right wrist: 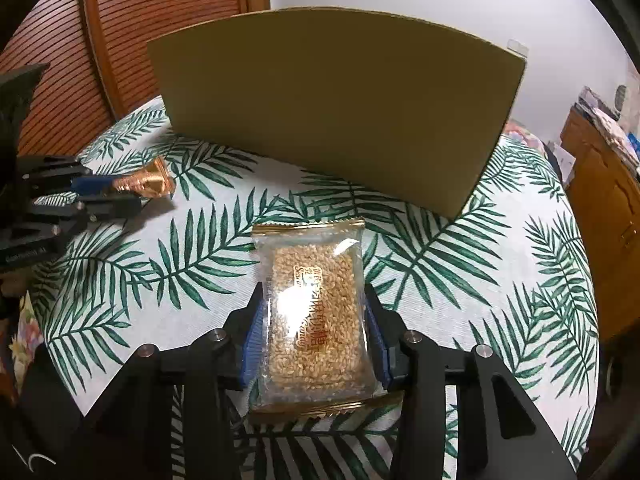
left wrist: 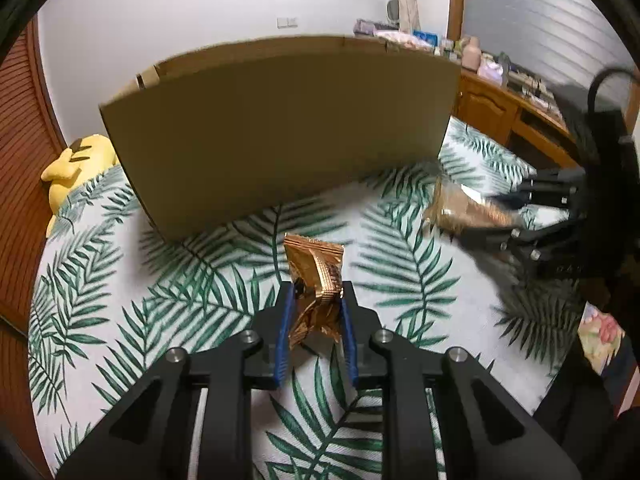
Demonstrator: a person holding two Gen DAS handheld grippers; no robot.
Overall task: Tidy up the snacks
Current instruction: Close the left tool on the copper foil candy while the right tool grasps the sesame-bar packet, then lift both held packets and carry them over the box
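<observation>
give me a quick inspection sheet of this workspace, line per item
Surface: round table under a palm-leaf tablecloth.
Job's things: cardboard box stands at the back, its inside hidden; gold foil snack and clear sesame snack pack are both held above the cloth.
Clutter: nothing seen on the cloth apart from the box.
Grippers: left gripper is shut on the gold foil snack, crumpling it; right gripper is shut on the sesame snack pack, its blue fingers at the pack's sides.
Cables: a black cable loops above the right gripper.
Surroundings: yellow plush toy, louvred wooden door, wooden cabinet crowded with small items.
</observation>
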